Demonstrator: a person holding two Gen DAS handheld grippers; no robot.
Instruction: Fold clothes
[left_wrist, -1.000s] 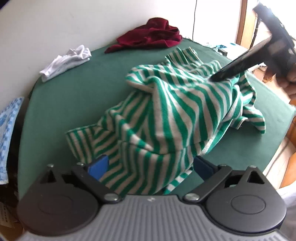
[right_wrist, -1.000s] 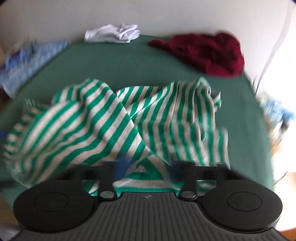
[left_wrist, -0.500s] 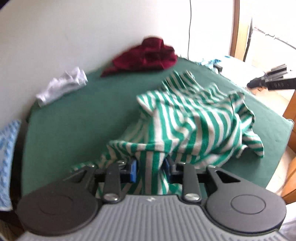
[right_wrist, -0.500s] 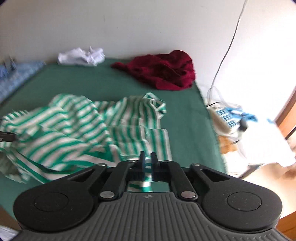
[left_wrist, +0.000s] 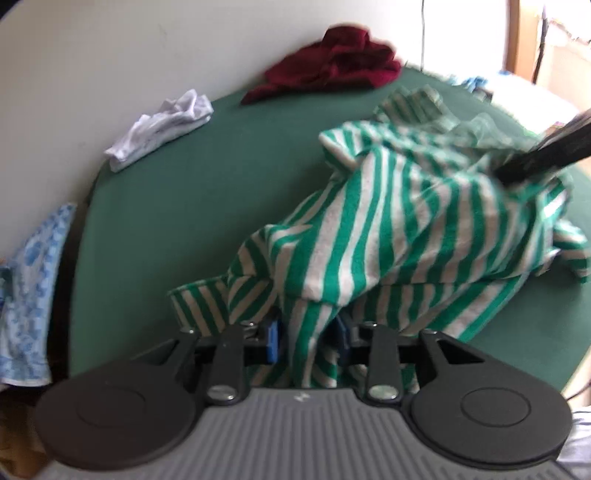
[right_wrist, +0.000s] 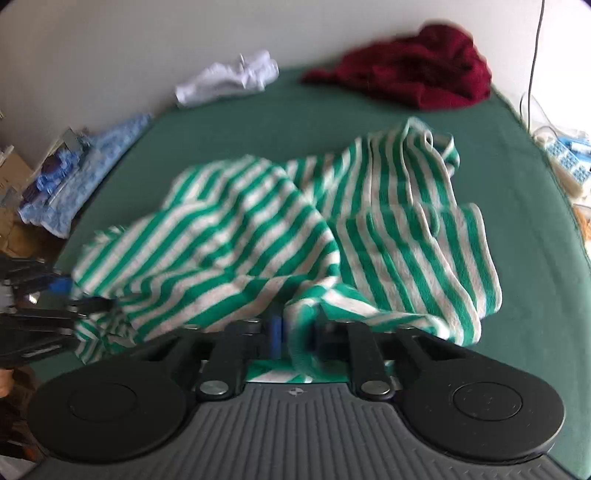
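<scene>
A: What is taking up the most room?

B: A green table (left_wrist: 155, 206), with the striped shirt (left_wrist: 413, 229) lying crumpled across its near right part.

A: And behind it?

B: A red garment (left_wrist: 332, 74) is sitting by the wall, a white cloth (left_wrist: 162, 125) is lying left of it, and a blue cloth (right_wrist: 85, 181) is hanging at the table's left edge.

A: The 2 claws?

B: The left gripper (left_wrist: 308, 341) is pinching a fold of the shirt's near edge. The right gripper (right_wrist: 295, 332) is clamping another bunched edge; both are narrow.
</scene>
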